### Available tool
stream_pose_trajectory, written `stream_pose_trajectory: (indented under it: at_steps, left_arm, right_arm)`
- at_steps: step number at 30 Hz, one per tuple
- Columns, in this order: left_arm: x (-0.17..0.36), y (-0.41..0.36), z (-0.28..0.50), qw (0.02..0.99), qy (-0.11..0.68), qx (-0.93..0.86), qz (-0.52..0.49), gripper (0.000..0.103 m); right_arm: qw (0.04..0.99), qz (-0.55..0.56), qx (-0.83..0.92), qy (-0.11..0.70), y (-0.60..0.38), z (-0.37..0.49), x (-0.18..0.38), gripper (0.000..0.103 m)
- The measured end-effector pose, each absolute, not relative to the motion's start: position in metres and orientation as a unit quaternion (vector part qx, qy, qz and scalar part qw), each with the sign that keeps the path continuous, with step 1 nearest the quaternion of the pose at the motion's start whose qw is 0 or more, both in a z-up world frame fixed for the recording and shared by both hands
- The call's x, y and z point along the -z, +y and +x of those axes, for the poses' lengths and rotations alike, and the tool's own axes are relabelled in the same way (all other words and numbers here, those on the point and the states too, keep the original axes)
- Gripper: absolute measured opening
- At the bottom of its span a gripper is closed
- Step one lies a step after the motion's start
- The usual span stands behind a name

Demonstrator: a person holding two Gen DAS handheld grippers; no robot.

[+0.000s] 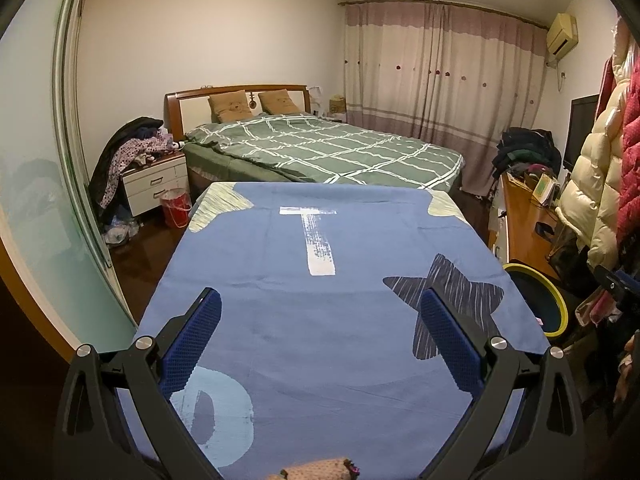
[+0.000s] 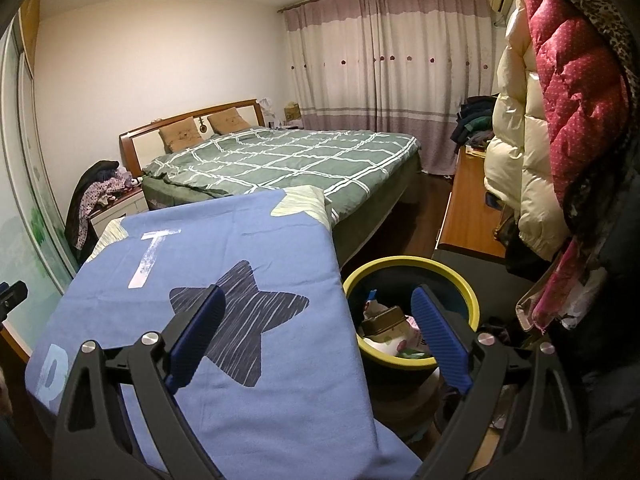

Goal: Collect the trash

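A yellow-rimmed dark trash bin (image 2: pixel 472 300) stands on the floor right of the blue-clothed table (image 2: pixel 240 360); inside lie a brown cup-like item and white printed wrappers (image 2: pixel 394 330). My right gripper (image 2: pixel 318 334) hangs open above the table's right edge and the bin, with nothing between its blue pads. The left gripper (image 1: pixel 320 344) is open too, over the middle of the blue cloth (image 1: pixel 320 320), and holds nothing. The bin's yellow rim (image 1: pixel 558 294) peeks out past the table's right side in the left wrist view. A small brownish dotted thing (image 1: pixel 316 470) shows at the bottom edge.
A bed with a green checked cover (image 1: pixel 320 148) lies beyond the table. A nightstand piled with clothes (image 1: pixel 154 176) and a red bucket (image 1: pixel 175 208) stand at the left. Puffy coats (image 2: pixel 560 120) hang at the right above a wooden desk (image 2: pixel 468 208). A sliding glass door (image 1: pixel 40 180) lines the left wall.
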State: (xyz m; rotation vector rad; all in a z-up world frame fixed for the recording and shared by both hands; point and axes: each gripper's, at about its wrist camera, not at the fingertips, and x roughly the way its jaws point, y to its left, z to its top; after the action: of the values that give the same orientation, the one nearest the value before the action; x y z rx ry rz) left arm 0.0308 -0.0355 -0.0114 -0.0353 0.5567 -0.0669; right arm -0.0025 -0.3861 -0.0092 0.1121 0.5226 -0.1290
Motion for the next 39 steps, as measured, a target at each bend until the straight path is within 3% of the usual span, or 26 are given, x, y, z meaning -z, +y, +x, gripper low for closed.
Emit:
stream_pose_trajectory:
  at_steps: [39]
  left_arm:
    - [0.0126, -0.0385, 0.0323, 0.959, 0.282, 0.039, -0.008, 0.098]
  right_arm:
    - [0.961, 0.056, 0.063, 0.262, -0.3821, 0.0018, 0.0131, 0.089]
